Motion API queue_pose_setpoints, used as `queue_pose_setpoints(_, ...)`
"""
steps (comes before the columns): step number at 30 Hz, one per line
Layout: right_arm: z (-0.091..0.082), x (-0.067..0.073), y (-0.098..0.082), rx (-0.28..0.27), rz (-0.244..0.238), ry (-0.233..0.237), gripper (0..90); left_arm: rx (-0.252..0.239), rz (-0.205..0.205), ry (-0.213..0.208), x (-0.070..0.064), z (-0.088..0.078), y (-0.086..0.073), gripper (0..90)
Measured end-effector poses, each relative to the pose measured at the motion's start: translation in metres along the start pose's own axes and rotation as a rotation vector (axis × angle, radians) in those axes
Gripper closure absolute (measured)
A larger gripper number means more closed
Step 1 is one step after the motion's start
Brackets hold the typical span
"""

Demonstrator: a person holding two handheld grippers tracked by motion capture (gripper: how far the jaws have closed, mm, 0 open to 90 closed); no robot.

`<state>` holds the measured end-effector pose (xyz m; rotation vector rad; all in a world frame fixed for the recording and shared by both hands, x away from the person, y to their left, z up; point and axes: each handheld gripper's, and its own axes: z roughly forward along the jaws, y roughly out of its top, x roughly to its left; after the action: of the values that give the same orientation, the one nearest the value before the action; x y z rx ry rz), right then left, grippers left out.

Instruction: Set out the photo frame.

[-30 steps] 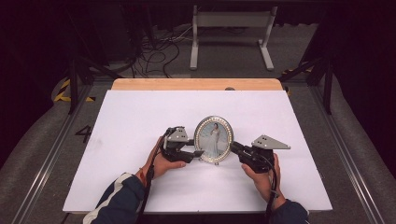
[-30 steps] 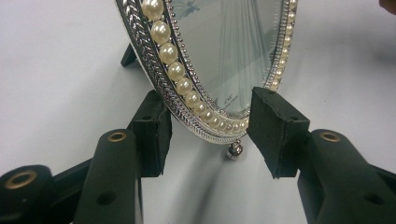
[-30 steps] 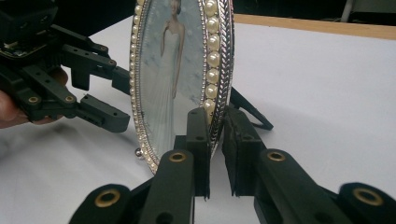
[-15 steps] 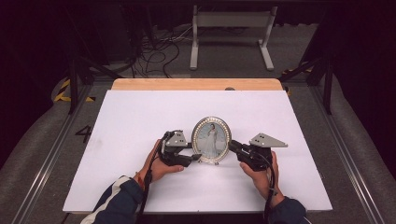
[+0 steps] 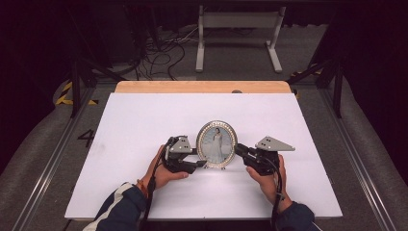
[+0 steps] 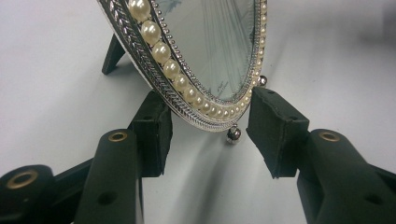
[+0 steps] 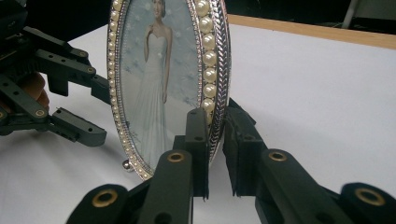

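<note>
While my right gripper (image 7: 214, 154) stays pinched on the rim of the oval silver, pearl-edged picture frame (image 5: 217, 143), now upright mid-table, my left gripper (image 6: 208, 135) has loosened, jaws spread astride its lower edge; it seems steady enough to release.

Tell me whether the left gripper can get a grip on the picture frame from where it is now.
Probably yes: the left gripper already straddles the picture frame at its lower rim, jaws open, nothing between. The right gripper pinches the opposite edge.
</note>
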<state>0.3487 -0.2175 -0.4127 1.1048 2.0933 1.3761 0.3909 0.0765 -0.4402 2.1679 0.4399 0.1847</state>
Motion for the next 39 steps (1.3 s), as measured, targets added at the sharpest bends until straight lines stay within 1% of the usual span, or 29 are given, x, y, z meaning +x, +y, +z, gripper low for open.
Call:
queue_pose_setpoints(7,0.000,0.000,0.000,0.002,-0.004,-0.003,80.3,-0.001,-0.002,-0.001,-0.001,0.000,0.000,50.9)
queue_pose_setpoints(10,0.001,0.001,0.000,0.004,-0.008,-0.004,78.1,0.001,0.003,-0.005,-0.002,-0.001,0.000,50.9)
queue_pose_setpoints(13,0.002,0.002,0.000,0.005,-0.014,-0.005,78.1,0.004,0.007,-0.005,-0.001,-0.001,0.000,51.1)
queue_pose_setpoints(15,0.002,0.002,0.000,0.006,-0.008,-0.002,78.1,0.005,0.007,-0.004,-0.001,-0.001,0.000,51.2)
queue_pose_setpoints(17,0.002,0.002,0.000,0.006,-0.013,-0.002,78.0,0.005,0.015,-0.005,-0.001,-0.002,0.000,51.7)
queue_pose_setpoints(22,0.002,0.002,0.000,0.007,-0.016,-0.003,77.9,0.002,0.010,-0.010,0.000,-0.002,0.000,51.9)
queue_pose_setpoints(25,0.002,0.003,0.000,0.009,-0.019,-0.004,77.6,-0.003,0.017,0.000,0.000,-0.005,0.001,52.3)
queue_pose_setpoints(30,0.002,0.004,0.000,0.011,-0.033,-0.012,77.1,-0.020,0.011,0.017,0.000,-0.008,0.001,52.6)
queue_pose_setpoints(32,0.002,0.006,0.000,0.010,-0.046,-0.023,76.9,-0.033,0.007,0.029,0.000,-0.009,0.002,52.6)
queue_pose_setpoints(33,0.002,0.006,0.000,0.012,-0.058,-0.029,76.8,-0.042,0.006,0.048,0.001,-0.011,0.002,53.2)
queue_pose_setpoints(34,0.002,0.007,0.000,0.014,-0.066,-0.034,76.8,-0.042,0.006,0.048,0.001,-0.011,0.002,55.2)
queue_pose_setpoints(36,0.002,0.007,0.000,0.015,-0.067,-0.032,76.9,-0.055,-0.005,0.058,0.001,-0.012,0.002,55.6)
queue_pose_setpoints(39,0.002,0.006,0.000,0.016,-0.066,-0.029,76.9,-0.059,-0.011,0.069,0.002,-0.013,0.001,56.9)
